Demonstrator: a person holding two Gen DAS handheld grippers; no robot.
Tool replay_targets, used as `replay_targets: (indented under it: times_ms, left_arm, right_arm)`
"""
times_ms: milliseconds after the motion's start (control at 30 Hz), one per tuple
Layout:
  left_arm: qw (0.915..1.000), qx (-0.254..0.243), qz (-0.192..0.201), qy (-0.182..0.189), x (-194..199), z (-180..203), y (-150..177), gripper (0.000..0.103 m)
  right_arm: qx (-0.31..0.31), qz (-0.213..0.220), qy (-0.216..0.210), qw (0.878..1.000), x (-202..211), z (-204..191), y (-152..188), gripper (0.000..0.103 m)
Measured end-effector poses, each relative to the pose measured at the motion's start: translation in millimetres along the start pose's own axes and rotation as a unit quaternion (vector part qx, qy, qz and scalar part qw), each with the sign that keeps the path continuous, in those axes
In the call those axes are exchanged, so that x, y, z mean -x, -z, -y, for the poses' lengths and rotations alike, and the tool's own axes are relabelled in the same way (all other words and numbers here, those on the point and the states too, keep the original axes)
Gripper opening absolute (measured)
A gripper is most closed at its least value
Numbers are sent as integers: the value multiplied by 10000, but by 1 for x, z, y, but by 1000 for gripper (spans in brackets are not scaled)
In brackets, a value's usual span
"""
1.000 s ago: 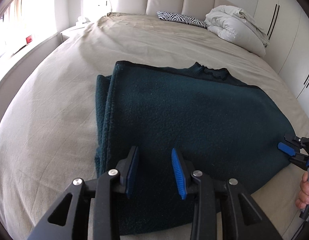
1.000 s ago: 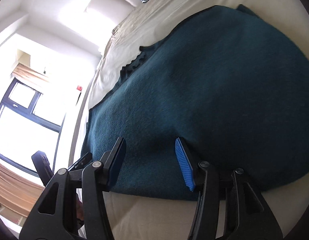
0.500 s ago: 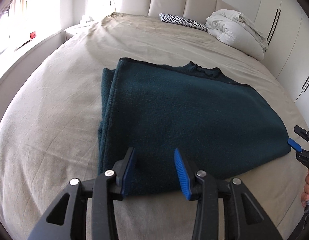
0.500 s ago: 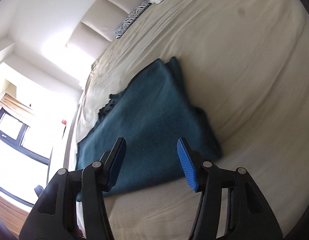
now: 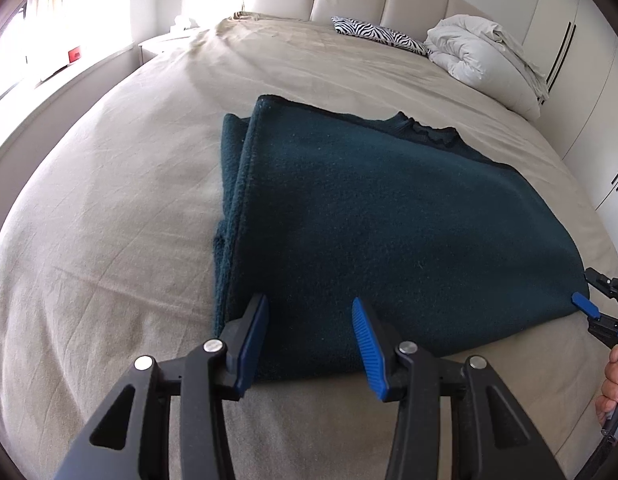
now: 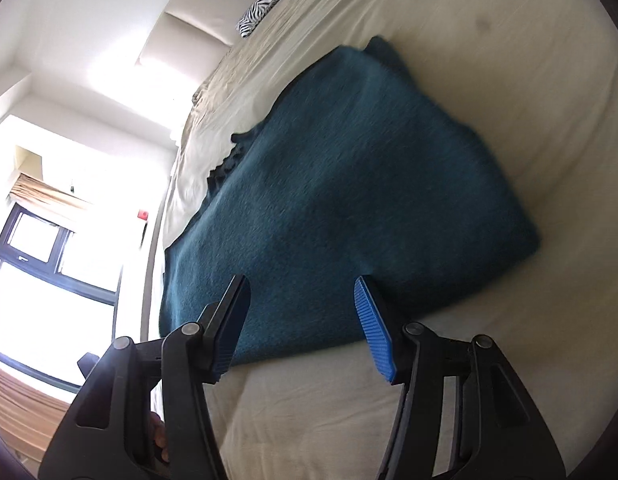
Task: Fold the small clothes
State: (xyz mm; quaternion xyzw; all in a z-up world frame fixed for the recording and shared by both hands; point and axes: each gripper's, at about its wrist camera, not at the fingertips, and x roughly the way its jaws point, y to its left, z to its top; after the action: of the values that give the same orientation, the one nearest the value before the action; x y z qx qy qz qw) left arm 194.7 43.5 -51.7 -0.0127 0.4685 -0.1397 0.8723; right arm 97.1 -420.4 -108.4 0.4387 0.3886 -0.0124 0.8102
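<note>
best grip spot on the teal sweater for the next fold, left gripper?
Probably the near-left corner of the sweater, where the doubled layers stack at its left edge. Come in low from the near side of the bed: the left gripper is open and lined up there, and a flat garment offers only its edges. The right gripper is open at the other near corner.

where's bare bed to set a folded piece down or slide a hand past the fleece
Bare sheet lies wide on the fleece's left, toward the window side, and behind it up to the zebra pillow. A strip is also free along the near edge by the left gripper. It is crowded at the far right corner with the duvet, and tight at the near right by the right gripper.
</note>
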Motion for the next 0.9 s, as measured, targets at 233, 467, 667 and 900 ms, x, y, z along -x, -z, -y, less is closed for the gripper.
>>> replay_targets:
  times_ms: [233, 467, 667, 900]
  left_arm:
    - [9976, -477, 306, -387, 27, 30, -5, 61]
    - [9958, -636, 529, -396, 47, 41, -7, 71]
    - [9965, -522, 529, -390, 48, 32, -9, 73]
    - [9976, -340, 502, -340, 43, 19, -14, 75]
  right_arm:
    - [463, 526, 303, 9971, 42, -16, -2, 55]
    - [1177, 541, 255, 9912, 39, -67, 12, 55]
    - [1420, 398, 169, 9889, 35, -85, 21, 55]
    - [1534, 230, 159, 9878, 25, -92, 26, 55]
